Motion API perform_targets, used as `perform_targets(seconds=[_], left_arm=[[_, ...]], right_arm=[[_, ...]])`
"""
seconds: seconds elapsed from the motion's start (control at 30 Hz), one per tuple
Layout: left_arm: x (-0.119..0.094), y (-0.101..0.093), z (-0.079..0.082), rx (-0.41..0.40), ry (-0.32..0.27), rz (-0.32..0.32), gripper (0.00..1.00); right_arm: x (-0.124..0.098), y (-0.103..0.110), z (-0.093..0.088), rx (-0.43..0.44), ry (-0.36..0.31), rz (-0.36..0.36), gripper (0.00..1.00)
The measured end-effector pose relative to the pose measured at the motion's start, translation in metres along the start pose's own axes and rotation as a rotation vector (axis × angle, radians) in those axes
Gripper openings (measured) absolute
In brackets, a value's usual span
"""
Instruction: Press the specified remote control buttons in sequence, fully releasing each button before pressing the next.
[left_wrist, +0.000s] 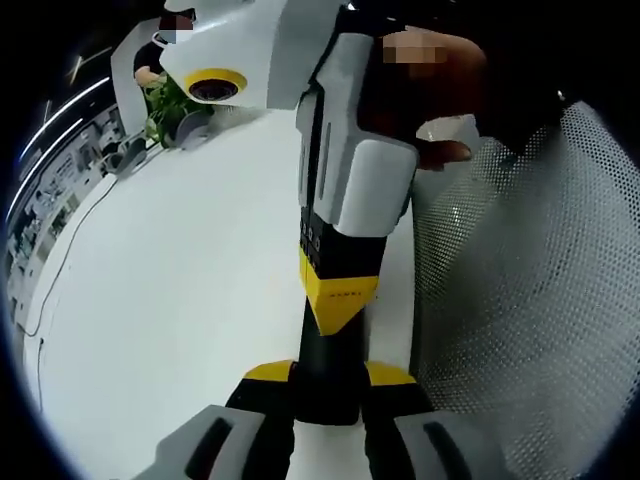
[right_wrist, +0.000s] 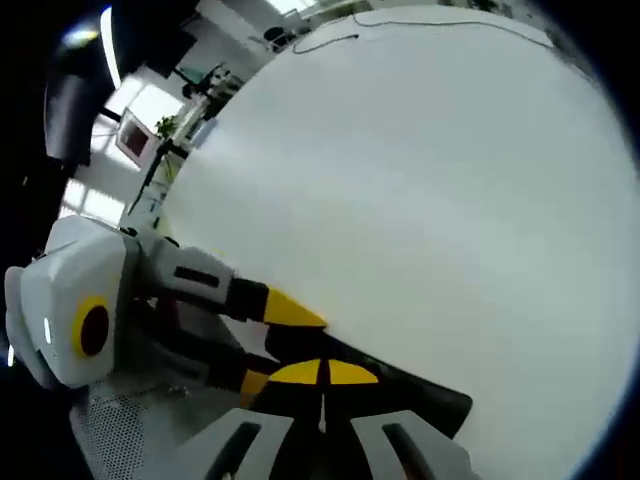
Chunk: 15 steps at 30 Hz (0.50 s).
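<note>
A black remote control (left_wrist: 330, 345) stands on edge over the white table (left_wrist: 180, 280), with my left gripper (left_wrist: 330, 378) shut on its near end. My right gripper (left_wrist: 340, 290), held by a hand (left_wrist: 440, 90), comes down from above with its yellow tips together against the remote's upper part. In the right gripper view, the right gripper (right_wrist: 322, 372) is shut, its tips set on the dark remote (right_wrist: 420, 395). The left gripper (right_wrist: 275, 345) reaches in from the left and clamps the remote's end. The buttons are hidden.
A grey mesh chair back (left_wrist: 530, 300) stands close on the right. At the table's far end are a white device with a yellow ring (left_wrist: 215, 85) and a green plant (left_wrist: 168, 100). A thin cable (right_wrist: 330, 40) lies near the table's far edge.
</note>
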<state>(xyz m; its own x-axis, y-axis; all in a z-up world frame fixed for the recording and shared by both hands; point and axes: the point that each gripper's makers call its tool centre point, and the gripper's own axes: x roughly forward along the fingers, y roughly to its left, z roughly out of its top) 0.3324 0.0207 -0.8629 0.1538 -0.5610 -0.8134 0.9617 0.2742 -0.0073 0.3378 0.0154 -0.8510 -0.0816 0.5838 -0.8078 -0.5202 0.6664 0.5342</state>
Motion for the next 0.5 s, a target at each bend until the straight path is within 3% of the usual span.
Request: perform_targets(seconds=[0.3,0.5], left_arm=[[0.000,0.000,0.000,0.001,-0.001,0.000,0.25],[0.000,0.000,0.000,0.004,0.000,-0.001,0.25]], right_arm=[[-0.006,-0.006,0.003,0.056,-0.019,-0.004,0.00],[-0.001,0.006,-0.002,0.030,0.008,0.032,0.00]])
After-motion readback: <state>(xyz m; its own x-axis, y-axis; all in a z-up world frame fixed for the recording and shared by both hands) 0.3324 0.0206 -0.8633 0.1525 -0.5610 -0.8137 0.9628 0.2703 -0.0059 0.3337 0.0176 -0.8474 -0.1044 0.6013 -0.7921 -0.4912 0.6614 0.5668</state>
